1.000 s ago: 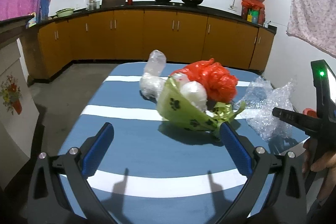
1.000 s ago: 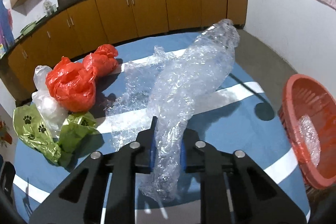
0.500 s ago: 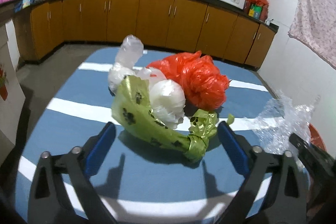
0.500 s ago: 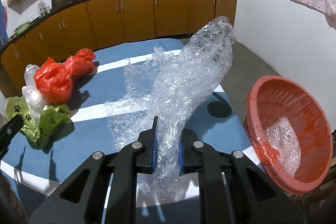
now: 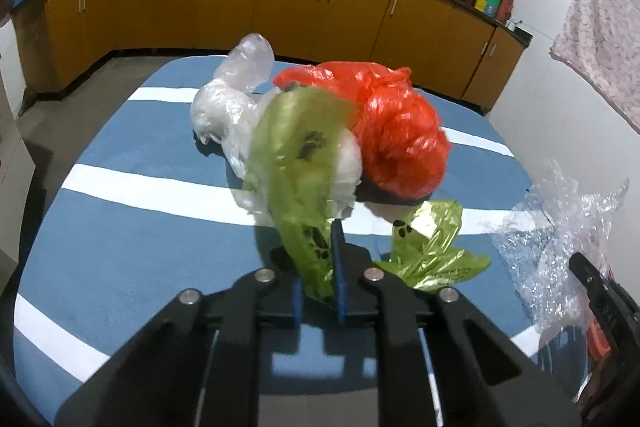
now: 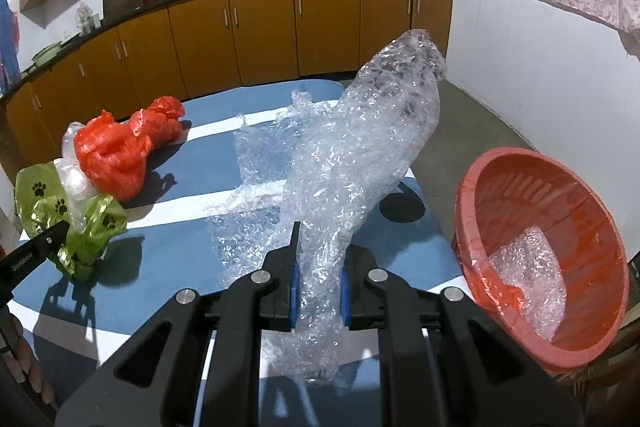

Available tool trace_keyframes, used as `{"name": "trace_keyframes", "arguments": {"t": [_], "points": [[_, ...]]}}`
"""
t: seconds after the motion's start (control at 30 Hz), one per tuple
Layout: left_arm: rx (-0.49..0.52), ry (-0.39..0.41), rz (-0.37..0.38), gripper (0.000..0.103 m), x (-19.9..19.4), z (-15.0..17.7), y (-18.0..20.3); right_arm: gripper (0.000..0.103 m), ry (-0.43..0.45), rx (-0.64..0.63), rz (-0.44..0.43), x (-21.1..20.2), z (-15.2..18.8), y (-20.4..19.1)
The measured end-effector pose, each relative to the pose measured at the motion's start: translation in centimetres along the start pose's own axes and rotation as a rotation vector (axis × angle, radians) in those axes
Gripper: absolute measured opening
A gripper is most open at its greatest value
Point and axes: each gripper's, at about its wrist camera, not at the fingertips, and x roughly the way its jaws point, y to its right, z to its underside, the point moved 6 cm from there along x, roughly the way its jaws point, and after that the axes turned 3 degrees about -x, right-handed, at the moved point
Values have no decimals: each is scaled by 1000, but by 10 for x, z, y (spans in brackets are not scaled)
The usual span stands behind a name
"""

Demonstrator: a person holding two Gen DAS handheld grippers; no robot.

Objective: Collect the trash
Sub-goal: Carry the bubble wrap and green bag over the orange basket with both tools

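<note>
Both grippers are tilting downward over the blue striped table. The left gripper is pinching shut on the green paw-print bag, which is rising ahead of its fingers. The right gripper is clamping the bubble wrap, its long axis pointing forward and up-right; the red basket is sitting to its right.

Bench has a blue top with white stripes. Lying on it: red bag, clear bag touching it, loose bubble wrap at centre, green paw-print bag near the edge.
</note>
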Motion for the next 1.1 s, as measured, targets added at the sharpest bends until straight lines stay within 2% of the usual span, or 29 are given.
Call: {"name": "trace_keyframes", "arguments": {"t": [0.33, 0.6, 0.83, 1.1], "points": [[34, 31, 42, 10, -38, 11, 5, 15, 29, 1, -1, -24, 1, 6], [71, 71, 82, 10, -67, 6, 22, 14, 58, 18, 5, -48, 3, 20], [123, 107, 136, 10, -88, 1, 59, 14, 87, 45, 34, -71, 7, 45], [189, 107, 195, 10, -95, 8, 112, 14, 103, 96, 87, -87, 16, 88]]}}
